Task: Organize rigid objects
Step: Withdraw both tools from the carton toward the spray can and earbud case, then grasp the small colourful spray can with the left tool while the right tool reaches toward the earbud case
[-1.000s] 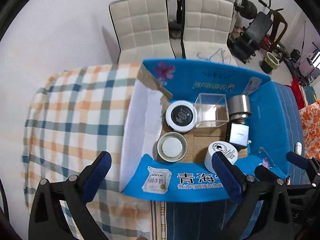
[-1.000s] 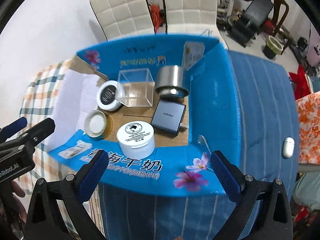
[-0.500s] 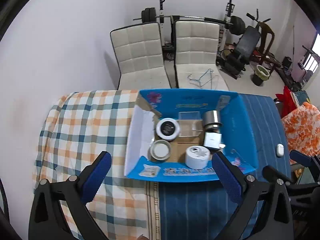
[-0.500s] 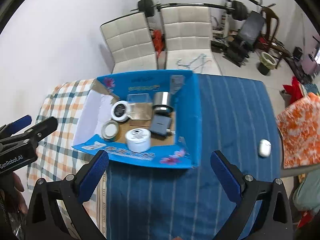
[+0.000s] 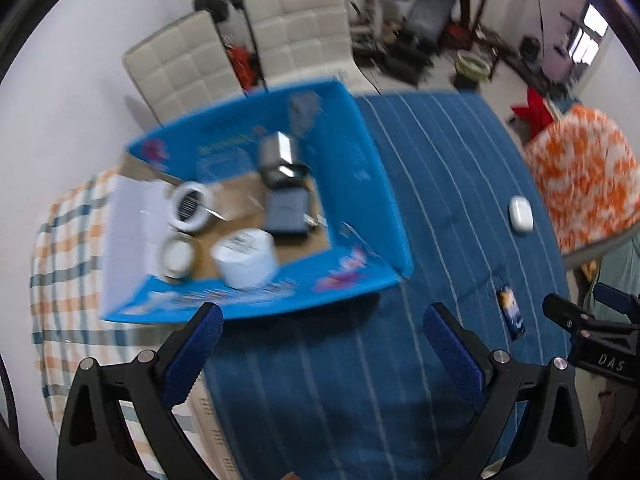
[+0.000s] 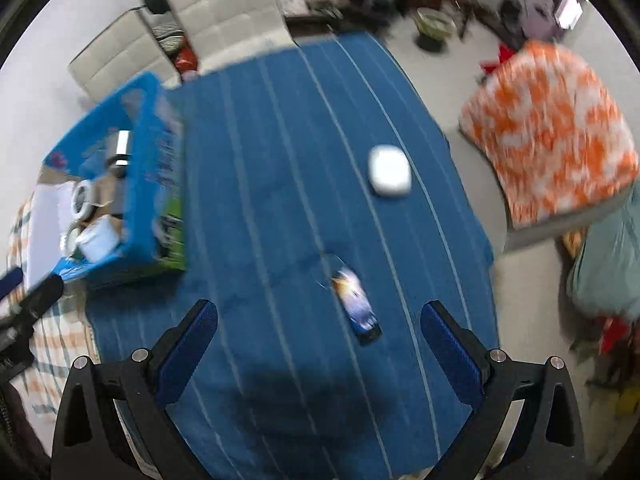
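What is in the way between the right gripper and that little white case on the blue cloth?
Only one thing lies along the way: a small flat colourful card, just ahead of the right gripper on the blue striped cloth. The white case sits farther on. The gripper is open, empty and above the cloth.

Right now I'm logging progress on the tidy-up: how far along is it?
Mostly done: the blue box already holds the white tub, two round tins, a metal cup and a dark flat device. Nothing is in hand; the left gripper and right gripper both have their fingers wide apart and empty. Left on the blue striped cloth: the white case and a small printed pack.
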A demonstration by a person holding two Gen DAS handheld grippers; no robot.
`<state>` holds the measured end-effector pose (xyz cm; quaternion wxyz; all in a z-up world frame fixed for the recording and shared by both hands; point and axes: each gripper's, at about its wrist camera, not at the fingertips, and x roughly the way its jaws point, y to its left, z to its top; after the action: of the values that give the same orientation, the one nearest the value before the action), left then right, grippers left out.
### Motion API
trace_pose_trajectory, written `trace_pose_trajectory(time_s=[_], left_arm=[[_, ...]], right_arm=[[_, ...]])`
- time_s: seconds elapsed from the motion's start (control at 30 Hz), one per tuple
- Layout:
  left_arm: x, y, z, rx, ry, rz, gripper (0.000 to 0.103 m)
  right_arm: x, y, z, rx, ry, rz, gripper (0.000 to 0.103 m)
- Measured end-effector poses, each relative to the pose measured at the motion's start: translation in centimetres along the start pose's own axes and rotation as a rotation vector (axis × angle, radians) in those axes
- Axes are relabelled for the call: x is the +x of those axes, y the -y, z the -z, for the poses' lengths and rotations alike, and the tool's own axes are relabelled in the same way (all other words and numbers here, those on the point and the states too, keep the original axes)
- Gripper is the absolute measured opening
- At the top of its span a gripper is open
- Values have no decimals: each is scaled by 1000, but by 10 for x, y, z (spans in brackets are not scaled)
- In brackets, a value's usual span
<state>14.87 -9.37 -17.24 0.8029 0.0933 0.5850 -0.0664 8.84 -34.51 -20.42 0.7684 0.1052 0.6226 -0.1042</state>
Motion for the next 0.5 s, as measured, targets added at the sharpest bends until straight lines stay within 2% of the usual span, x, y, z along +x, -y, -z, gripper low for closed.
trace_pose_trajectory(time_s=[0.2, 0.5], left_arm=[[45, 66, 6, 56, -97, 47, 103], [92, 157, 2, 140, -178, 70, 103]], right_arm=[[31, 53, 12, 65, 12, 70, 103], [48, 121, 9, 127, -18, 84, 103]])
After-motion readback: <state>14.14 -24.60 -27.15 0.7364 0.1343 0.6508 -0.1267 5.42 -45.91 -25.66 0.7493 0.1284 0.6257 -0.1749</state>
